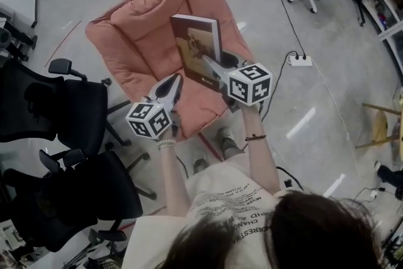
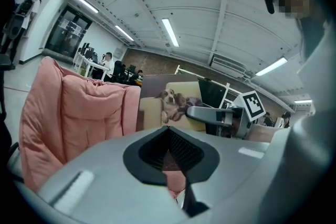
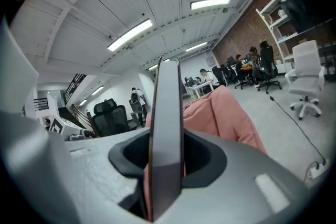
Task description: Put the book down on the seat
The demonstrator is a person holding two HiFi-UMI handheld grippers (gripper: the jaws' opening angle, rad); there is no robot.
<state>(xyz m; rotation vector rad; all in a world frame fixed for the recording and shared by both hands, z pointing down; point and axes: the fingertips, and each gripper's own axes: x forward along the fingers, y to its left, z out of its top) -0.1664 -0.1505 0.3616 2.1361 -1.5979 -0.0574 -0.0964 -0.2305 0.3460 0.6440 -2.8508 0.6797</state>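
Book [image 1: 195, 41] stands over the pink seat [image 1: 138, 34], pinched in the right claw [image 1: 206, 62]; left claw [image 1: 174, 80] pressed together.

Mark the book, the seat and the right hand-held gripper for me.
book [image 1: 196, 44]: head view, middle of its cover.
seat [image 1: 135, 38]: head view, bare pink cushion left of the book.
right hand-held gripper [image 1: 209, 63]: head view, between its jaw tips on the book.

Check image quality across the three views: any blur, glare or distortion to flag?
Head view: sharp, evenly lit, glare streaks on the floor. Left gripper view: strong fisheye with dark corners, near jaws soft, book cover beyond them clear. Right gripper view: same fisheye, ceiling lights blown bright, book edge close-up slightly soft.
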